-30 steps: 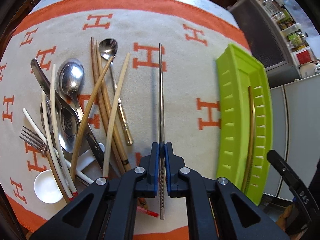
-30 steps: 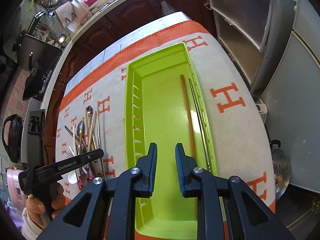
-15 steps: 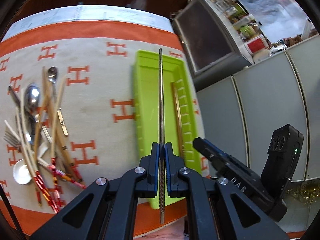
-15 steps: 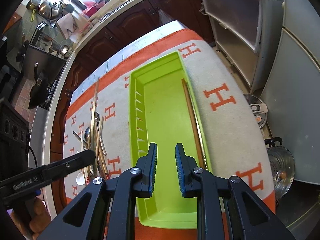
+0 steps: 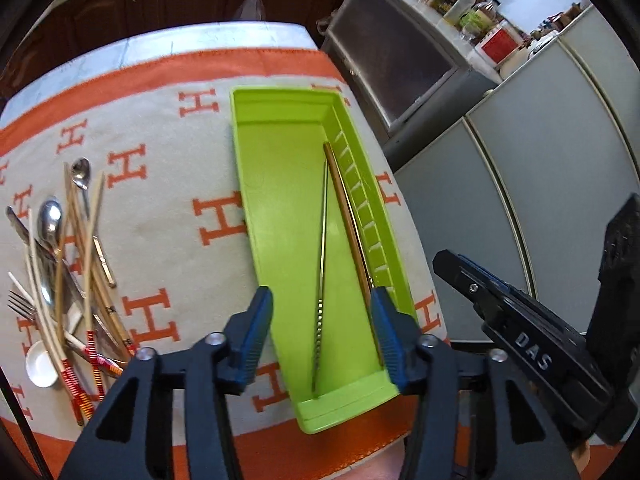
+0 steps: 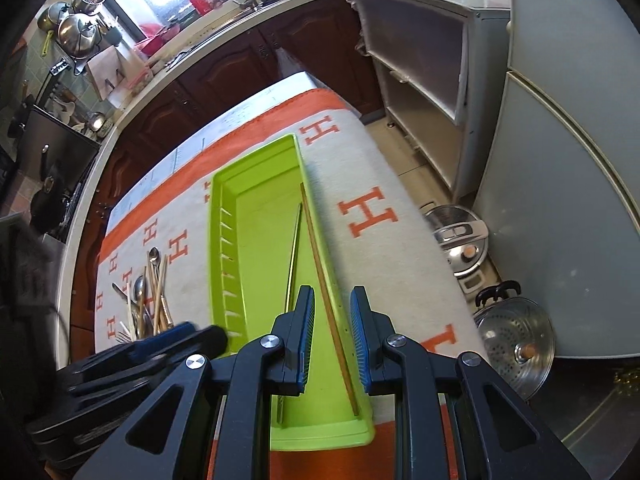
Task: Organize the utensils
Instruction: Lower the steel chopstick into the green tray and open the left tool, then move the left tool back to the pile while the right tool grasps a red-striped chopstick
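A lime-green tray point(image 5: 280, 200) point(image 6: 256, 240) lies on the orange-and-cream cloth. In it are a wooden chopstick point(image 5: 346, 216) point(image 6: 320, 272) along the right wall and a metal chopstick point(image 5: 323, 248) point(image 6: 294, 248) lying slantwise beside it. My left gripper point(image 5: 320, 300) hovers over the tray's near end; its jaws are opening, and the metal chopstick lies free on the tray floor below them. My right gripper point(image 6: 332, 300) hangs above the tray's near right side, slightly open and empty. A pile of spoons, forks and chopsticks point(image 5: 68, 272) point(image 6: 148, 300) lies left of the tray.
The cloth point(image 5: 172, 216) covers the table, whose right edge runs just beyond the tray. A grey cabinet point(image 5: 400, 64) and fridge doors point(image 5: 540, 152) stand to the right. A steamer pot point(image 6: 512, 340) and a pressure cooker point(image 6: 460, 240) sit on the floor.
My left gripper carried the metal chopstick rightward from beside the pile to over the tray, then opened and let it go; it now lies in the tray. The right gripper drew back a little.
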Demonstrator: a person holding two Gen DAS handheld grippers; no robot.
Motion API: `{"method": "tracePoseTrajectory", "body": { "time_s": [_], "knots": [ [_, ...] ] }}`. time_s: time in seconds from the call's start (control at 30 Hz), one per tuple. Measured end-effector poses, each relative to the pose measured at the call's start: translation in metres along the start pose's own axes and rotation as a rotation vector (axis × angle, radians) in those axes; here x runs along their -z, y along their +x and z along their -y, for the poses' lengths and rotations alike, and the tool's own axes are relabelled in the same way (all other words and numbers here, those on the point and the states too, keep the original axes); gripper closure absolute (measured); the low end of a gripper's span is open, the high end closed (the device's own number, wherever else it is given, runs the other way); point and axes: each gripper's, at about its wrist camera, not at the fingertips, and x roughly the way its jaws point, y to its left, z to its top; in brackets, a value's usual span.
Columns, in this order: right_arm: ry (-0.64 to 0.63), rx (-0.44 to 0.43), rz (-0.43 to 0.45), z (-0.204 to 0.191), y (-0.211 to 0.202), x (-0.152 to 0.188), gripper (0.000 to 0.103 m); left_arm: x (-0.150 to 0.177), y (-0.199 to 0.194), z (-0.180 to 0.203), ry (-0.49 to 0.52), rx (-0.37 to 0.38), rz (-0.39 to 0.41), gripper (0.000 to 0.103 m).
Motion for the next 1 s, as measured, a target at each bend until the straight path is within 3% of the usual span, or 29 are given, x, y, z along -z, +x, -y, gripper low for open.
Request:
{"method": "tracePoseTrajectory", "body": {
  "time_s": [0.07, 0.13, 0.4, 0.73, 1.0],
  "knots": [
    [-0.004, -0.002, -0.002, 0.001, -0.002, 0.002, 0.084, 0.005, -0.017, -0.006, 0.003, -0.024, 0.052, 0.036],
    [-0.015, 0.004, -0.004, -0.001, -0.004, 0.006, 0.084, 0.011, -0.03, -0.015, -0.005, -0.042, 0.09, 0.03],
    [-0.086, -0.016, -0.025, -0.038, -0.005, 0.019, 0.084, 0.036, -0.081, -0.072, -0.072, -0.199, 0.213, 0.03],
    [-0.207, -0.028, -0.038, -0.101, -0.008, 0.034, 0.084, 0.07, -0.11, -0.139, -0.145, -0.364, 0.268, 0.03],
    [-0.323, -0.046, -0.054, -0.162, -0.004, 0.039, 0.084, 0.083, -0.121, -0.192, -0.226, -0.408, 0.272, 0.025]
  ]
}}
